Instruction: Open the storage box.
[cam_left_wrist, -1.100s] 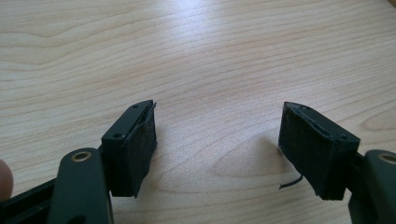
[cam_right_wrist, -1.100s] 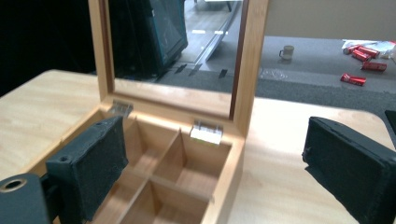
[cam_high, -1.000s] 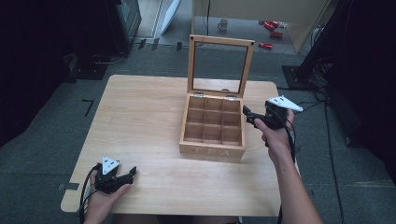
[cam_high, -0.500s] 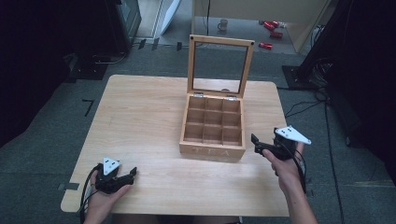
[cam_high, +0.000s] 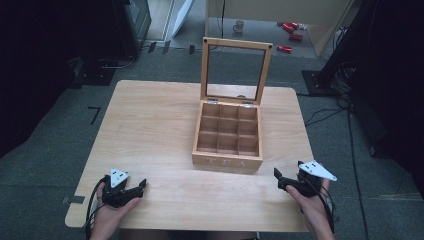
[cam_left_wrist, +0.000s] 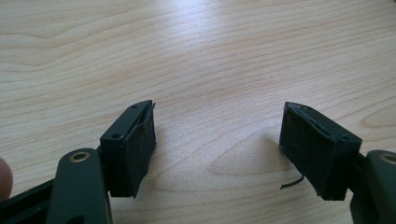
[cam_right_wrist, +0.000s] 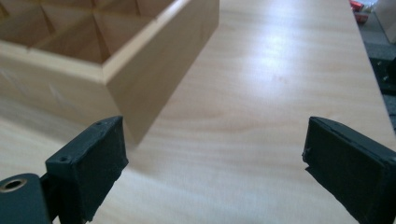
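The left gripper (cam_left_wrist: 217, 154) is seen at the bottom of the frame, its jaws held wide apart. Bare wooden table (cam_left_wrist: 201, 56) is seen between and above them.

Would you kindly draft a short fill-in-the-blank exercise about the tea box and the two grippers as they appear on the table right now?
1. The glass lid of the wooden tea box stands ____.
2. The word printed on the front of the box is ____.
3. The jaws of the right gripper and of the left gripper are both ____, with nothing between them.
4. The box is divided into ____ compartments.

Missing words: open; TEA; open; nine
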